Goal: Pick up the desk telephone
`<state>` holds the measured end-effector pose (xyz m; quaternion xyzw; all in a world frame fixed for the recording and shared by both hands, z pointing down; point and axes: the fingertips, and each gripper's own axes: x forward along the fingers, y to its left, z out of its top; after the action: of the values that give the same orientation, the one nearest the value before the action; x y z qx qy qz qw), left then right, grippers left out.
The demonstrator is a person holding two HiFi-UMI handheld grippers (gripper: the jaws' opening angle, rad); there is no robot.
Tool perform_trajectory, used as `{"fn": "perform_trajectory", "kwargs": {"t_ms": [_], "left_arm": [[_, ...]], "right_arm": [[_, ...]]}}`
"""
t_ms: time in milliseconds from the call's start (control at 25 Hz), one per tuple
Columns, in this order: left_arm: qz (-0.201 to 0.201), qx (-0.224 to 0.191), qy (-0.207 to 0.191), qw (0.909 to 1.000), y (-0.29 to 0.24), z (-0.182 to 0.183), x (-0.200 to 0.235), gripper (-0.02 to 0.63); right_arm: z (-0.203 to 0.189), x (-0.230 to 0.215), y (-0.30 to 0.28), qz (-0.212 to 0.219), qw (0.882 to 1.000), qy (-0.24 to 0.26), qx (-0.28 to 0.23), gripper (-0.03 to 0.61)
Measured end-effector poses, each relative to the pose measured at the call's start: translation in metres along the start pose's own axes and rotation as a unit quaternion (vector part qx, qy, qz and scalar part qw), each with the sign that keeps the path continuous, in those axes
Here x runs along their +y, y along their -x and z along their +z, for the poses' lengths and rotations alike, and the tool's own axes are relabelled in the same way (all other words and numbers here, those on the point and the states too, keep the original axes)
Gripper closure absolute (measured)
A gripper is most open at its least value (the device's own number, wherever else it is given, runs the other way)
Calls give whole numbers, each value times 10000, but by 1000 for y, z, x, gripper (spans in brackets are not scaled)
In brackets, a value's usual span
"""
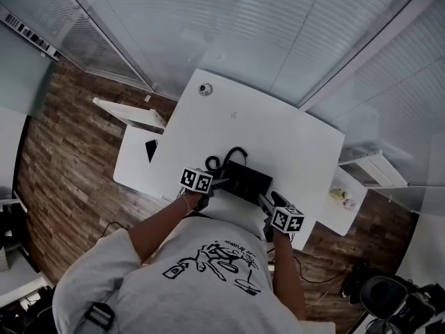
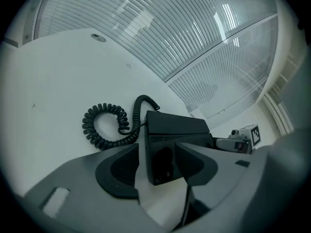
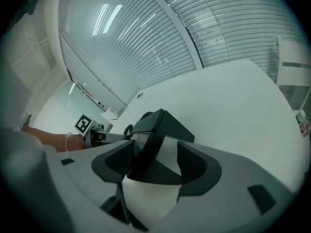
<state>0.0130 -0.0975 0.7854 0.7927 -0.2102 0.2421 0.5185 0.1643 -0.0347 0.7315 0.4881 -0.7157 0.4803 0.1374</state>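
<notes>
Desk telephone [image 1: 245, 179]: black, angular, matte plastic; on smooth white table [image 1: 278, 131], near 6 o'clock edge; coiled cord [image 2: 104, 125] looped at 10 o'clock of body; Left gripper [image 2: 156, 148]: jaws apart, astride telephone's end, not clamped; Right gripper [image 3: 155, 144]: jaws apart, astride opposite corner.

A black desk telephone [image 1: 247, 179] with a wedge-shaped body is found lying flat on the white table [image 1: 299, 138]. Its left end is seen between the spread jaws of the left gripper [image 2: 158, 161]. Its right corner is seen between the spread jaws of the right gripper [image 3: 155, 161]. Its coiled cord [image 2: 104, 125] is looped just beyond the left gripper, to that gripper's left.
</notes>
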Motion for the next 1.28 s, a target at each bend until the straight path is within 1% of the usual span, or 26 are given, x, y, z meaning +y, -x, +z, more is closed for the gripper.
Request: {"fn": "perform_trajectory", "kwargs": {"t_ms": [240,440,600,720,920,1080,1280], "left_arm": [[-138,22,206,9997,-6,-8,-1,394],[-311,43,226,9993,-8,-9,-8,396],[-316,36,269,9991,-7,-9,-8,396],[-220,46,224,9995,-7,-9,-7,396],[-115,-54,170,9998,-4,-6,-9,396],[-59,-95,25,9999,1,-2,-16,396],[-65,-190,-74,9998,10,6,-24,397]], "right_arm": [[-9,3,-10,214,9995,-238,86,339],[-12,8,-16,422,9980,-447,132,339],[-11,13,-18,486,9980,-386,132,348],[-11,14,-19,517,9982,-226,220,374],[-9,16,-17,505,9980,-337,156,376],[-8,18,-11,536,9976,-439,80,376],[1,26,-5,597,9976,-346,-46,376]]}}
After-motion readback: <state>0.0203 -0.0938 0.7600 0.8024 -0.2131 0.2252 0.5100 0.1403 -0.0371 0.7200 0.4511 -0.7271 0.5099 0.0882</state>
